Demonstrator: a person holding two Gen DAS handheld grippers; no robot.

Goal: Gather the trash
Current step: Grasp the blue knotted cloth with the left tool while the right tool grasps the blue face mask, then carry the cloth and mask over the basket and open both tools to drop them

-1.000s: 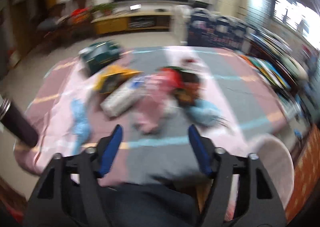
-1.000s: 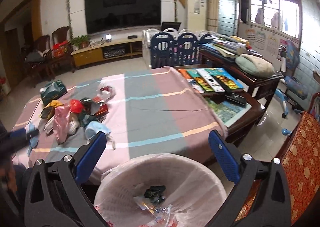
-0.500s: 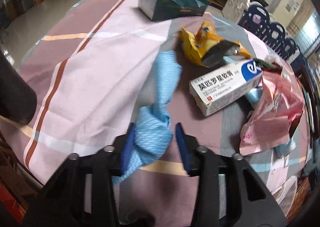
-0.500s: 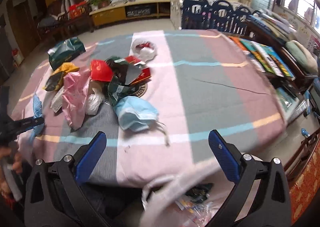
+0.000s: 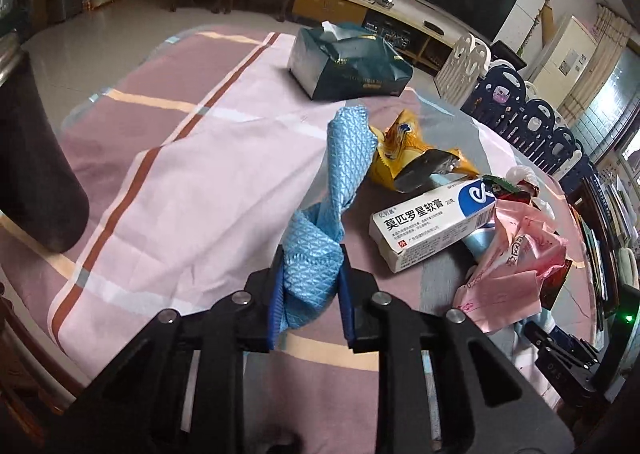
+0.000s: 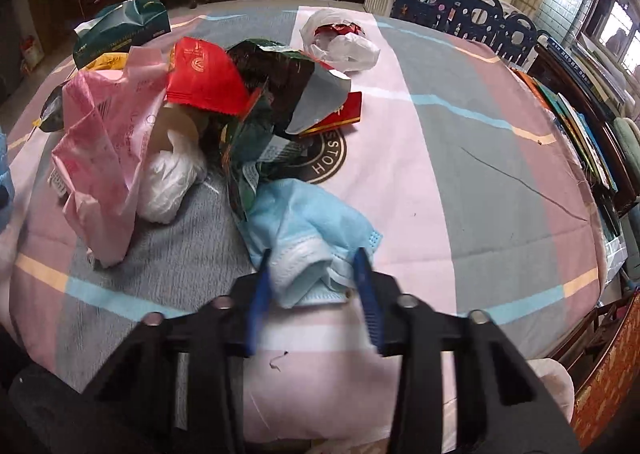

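Note:
My left gripper (image 5: 310, 260) is shut on a blue textured cloth (image 5: 340, 177) that trails away across the tablecloth. Beside it lie a white medicine box (image 5: 434, 225), a yellow wrapper (image 5: 412, 151) and a pink plastic bag (image 5: 516, 266). My right gripper (image 6: 314, 270) is partly closed around a crumpled blue face mask (image 6: 308, 230); its blue fingers (image 6: 362, 274) touch the mask's sides. Behind the mask is a trash pile: pink bag (image 6: 106, 149), red wrapper (image 6: 204, 77), dark foil wrapper (image 6: 280, 93), white wad (image 6: 168, 181).
A dark green tissue box (image 5: 348, 65) stands at the table's far side, also in the right wrist view (image 6: 124, 31). A white bag with red scraps (image 6: 340, 39) lies further back. A dark cylinder (image 5: 32, 157) stands at left. Books (image 6: 588, 133) line the right edge.
My left gripper closed tighter on the blue cloth and lifted its near end. My right gripper moved forward to the blue mask and narrowed around it; the bin dropped out of view.

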